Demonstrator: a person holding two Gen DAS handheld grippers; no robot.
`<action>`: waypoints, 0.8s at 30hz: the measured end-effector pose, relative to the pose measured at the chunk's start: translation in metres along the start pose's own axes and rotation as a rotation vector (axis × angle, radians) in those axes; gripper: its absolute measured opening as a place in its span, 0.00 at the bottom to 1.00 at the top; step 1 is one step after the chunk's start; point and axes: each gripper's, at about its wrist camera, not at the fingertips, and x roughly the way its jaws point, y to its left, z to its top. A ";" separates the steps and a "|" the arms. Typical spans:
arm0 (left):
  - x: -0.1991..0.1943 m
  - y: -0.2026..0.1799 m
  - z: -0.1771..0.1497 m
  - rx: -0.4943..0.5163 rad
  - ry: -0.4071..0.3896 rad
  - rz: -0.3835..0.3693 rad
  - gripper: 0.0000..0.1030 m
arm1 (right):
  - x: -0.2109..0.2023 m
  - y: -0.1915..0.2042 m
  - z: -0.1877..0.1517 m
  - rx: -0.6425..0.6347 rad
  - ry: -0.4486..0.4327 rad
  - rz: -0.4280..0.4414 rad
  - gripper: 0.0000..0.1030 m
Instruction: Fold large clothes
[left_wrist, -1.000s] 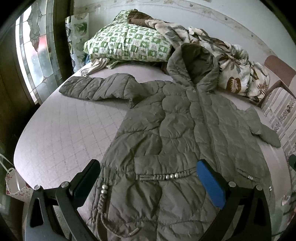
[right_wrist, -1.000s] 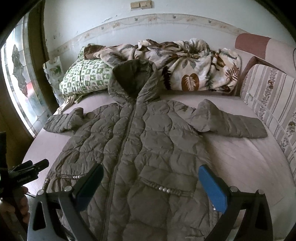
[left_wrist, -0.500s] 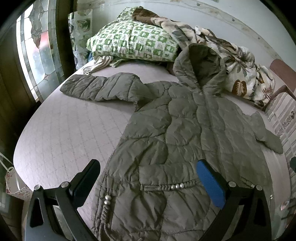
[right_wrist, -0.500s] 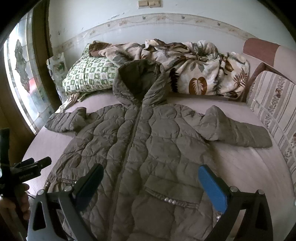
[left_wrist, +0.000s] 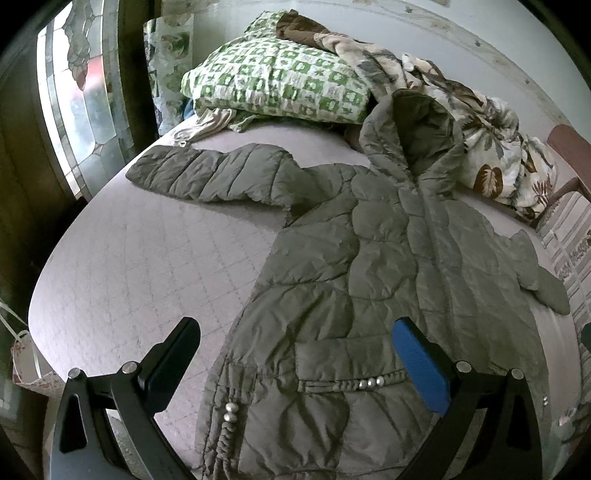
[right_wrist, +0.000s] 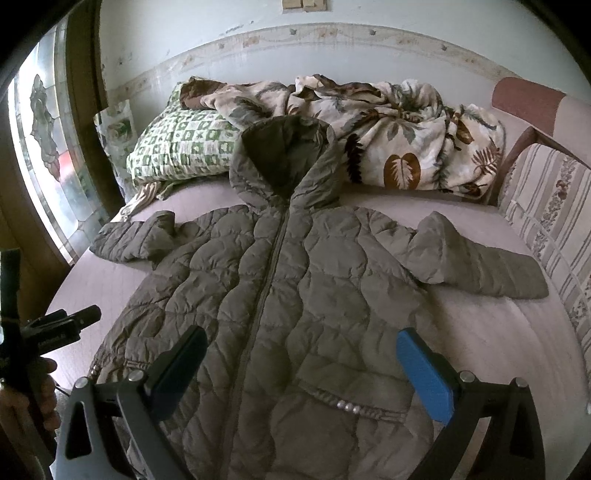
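**Grippers draw back above quilted coat spread on bed**

Both wrist cameras have pulled up and back over the past second, so that the coat's hem pockets sit lower in view and more of the mattress shows. From the left: a stained-glass window (left_wrist: 70, 110) lights the edge of the pale quilted mattress (left_wrist: 147, 266), where the left gripper (left_wrist: 295, 362) hovers with its jaws spread wide and nothing between them, its black finger over bare mattress and its blue pad (left_wrist: 421, 369) over the coat's lower front. The olive quilted hooded coat (right_wrist: 295, 280) lies flat, face up and zipped, in the middle of the bed, its left sleeve (left_wrist: 207, 177) stretched toward the window and its hood (right_wrist: 288, 166) propped against the bedding at the head. Behind it lie a green-checked pillow (right_wrist: 181, 147) and a crumpled leaf-print blanket (right_wrist: 399, 136). The right gripper (right_wrist: 303, 373) hangs above the coat's hem, jaws likewise wide apart and empty. The right sleeve (right_wrist: 480, 266) reaches toward a striped sofa cushion (right_wrist: 546, 206) at the far right. A hand (right_wrist: 37, 398) holding the left gripper shows at the right camera's left edge.
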 end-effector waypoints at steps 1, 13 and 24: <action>0.001 0.004 0.000 -0.007 0.002 0.003 1.00 | 0.000 0.001 0.000 -0.001 0.000 0.001 1.00; 0.037 0.082 0.030 -0.123 0.014 0.131 1.00 | 0.018 0.020 -0.001 -0.041 0.035 0.019 1.00; 0.115 0.170 0.108 -0.206 0.051 0.250 1.00 | 0.038 0.034 0.004 -0.073 0.074 0.014 1.00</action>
